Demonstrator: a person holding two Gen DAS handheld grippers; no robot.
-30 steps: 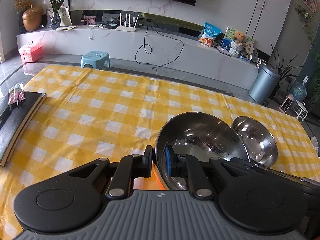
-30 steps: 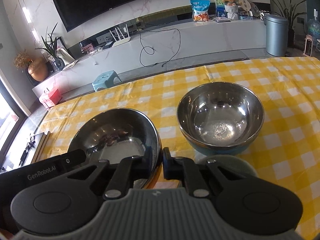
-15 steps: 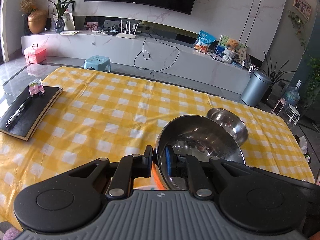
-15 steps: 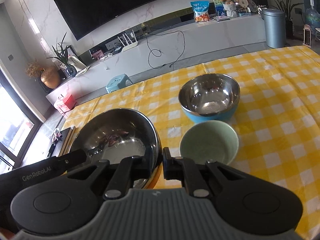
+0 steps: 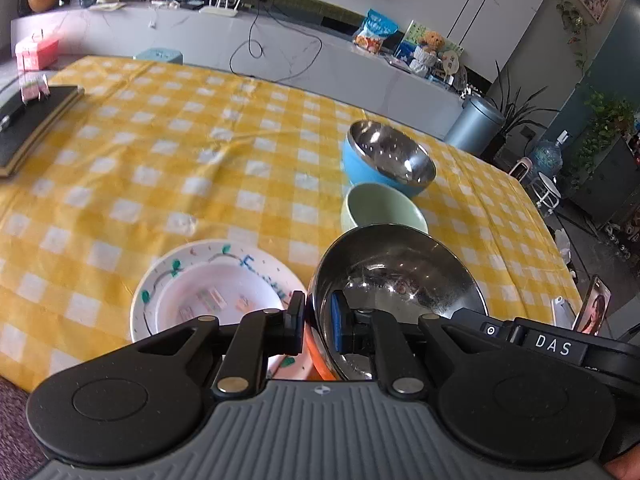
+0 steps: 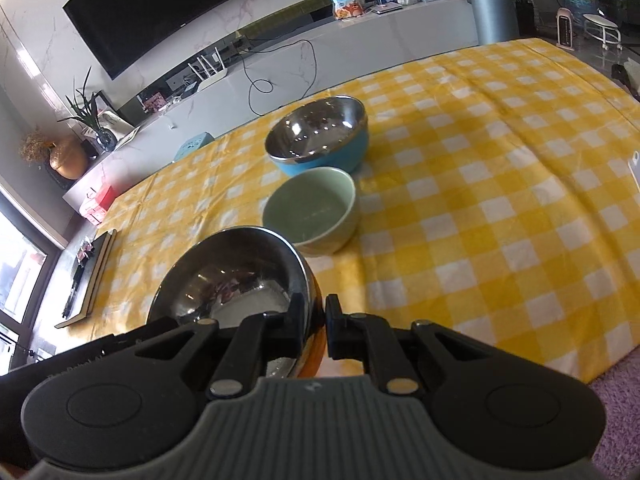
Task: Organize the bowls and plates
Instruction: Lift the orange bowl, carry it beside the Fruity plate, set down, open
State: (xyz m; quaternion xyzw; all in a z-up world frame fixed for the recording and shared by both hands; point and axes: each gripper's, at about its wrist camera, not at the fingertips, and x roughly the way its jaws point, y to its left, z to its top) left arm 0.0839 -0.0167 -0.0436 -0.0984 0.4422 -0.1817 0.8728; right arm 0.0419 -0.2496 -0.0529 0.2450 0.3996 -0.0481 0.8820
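Both claws, left (image 5: 316, 322) and right (image 6: 316, 330), pinch opposite rims of a steel bowl (image 5: 396, 276) near the table's front edge; likely light, stiff, slippery.

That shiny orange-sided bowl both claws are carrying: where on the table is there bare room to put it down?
Bare checked cloth spreads between the black book and the blue bowl; more lies right of the green bowl. It is crowded around the white plate, the green bowl and the blue one.
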